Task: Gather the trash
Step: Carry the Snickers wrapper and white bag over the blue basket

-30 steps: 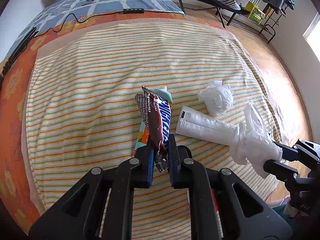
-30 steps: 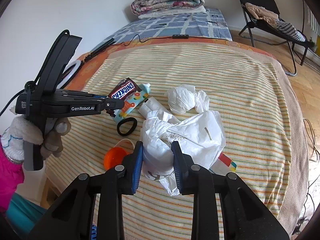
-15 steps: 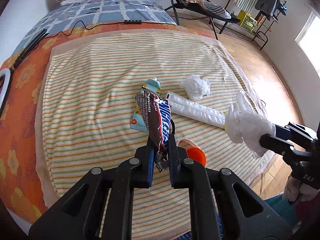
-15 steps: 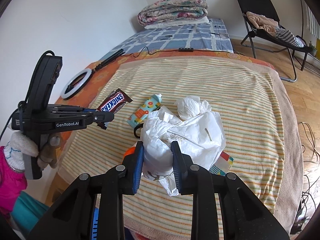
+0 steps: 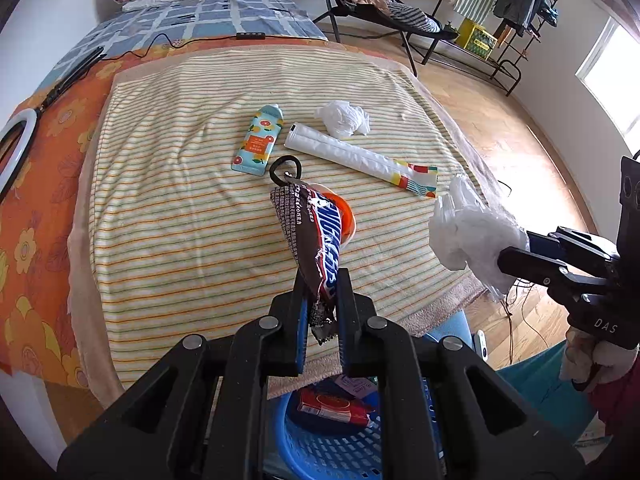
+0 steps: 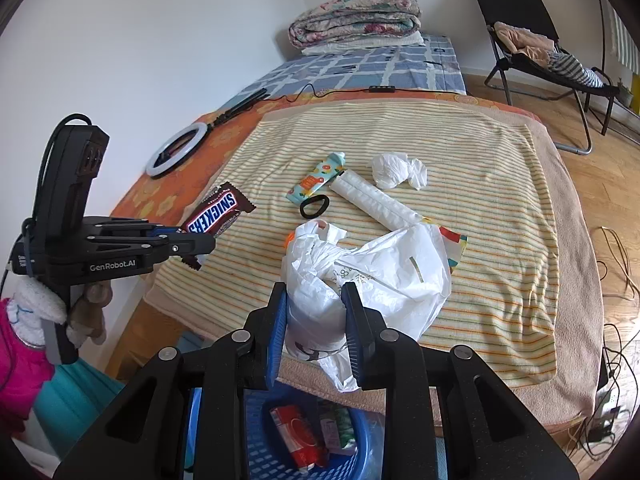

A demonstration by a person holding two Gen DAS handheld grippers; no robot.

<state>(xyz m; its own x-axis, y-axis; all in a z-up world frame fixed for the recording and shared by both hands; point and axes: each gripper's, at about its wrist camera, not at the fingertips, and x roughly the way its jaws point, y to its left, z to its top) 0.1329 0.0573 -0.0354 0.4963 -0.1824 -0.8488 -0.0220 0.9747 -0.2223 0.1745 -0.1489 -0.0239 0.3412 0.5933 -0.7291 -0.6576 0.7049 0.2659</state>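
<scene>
My left gripper (image 5: pixel 322 296) is shut on the lower end of a brown Snickers wrapper (image 5: pixel 316 232), which sticks up over the bed's near edge. The right wrist view shows that same gripper (image 6: pixel 192 240) and wrapper (image 6: pixel 218 216) at the left. A crumpled white plastic bag (image 6: pixel 380 272) bulges out from between the pads of my right gripper (image 6: pixel 316 312), which is shut on it. That bag (image 5: pixel 468 232) also shows at the right of the left wrist view. Below both grippers stands a blue mesh basket (image 5: pixel 328 456) with a red packet inside.
On the striped blanket (image 5: pixel 180 200) lie a teal carton (image 5: pixel 260 140), a white rolled sleeve (image 5: pixel 344 152), a crumpled tissue (image 5: pixel 342 118), a black hair tie (image 5: pixel 284 168) and an orange lid (image 5: pixel 348 216). A ring light (image 6: pixel 174 152) lies at the bed's left; a folding chair (image 6: pixel 532 40) stands beyond.
Both grippers have drawn back from the middle of the bed to its near edge and risen, each keeping its hold. The blue basket has come into view beneath them.
</scene>
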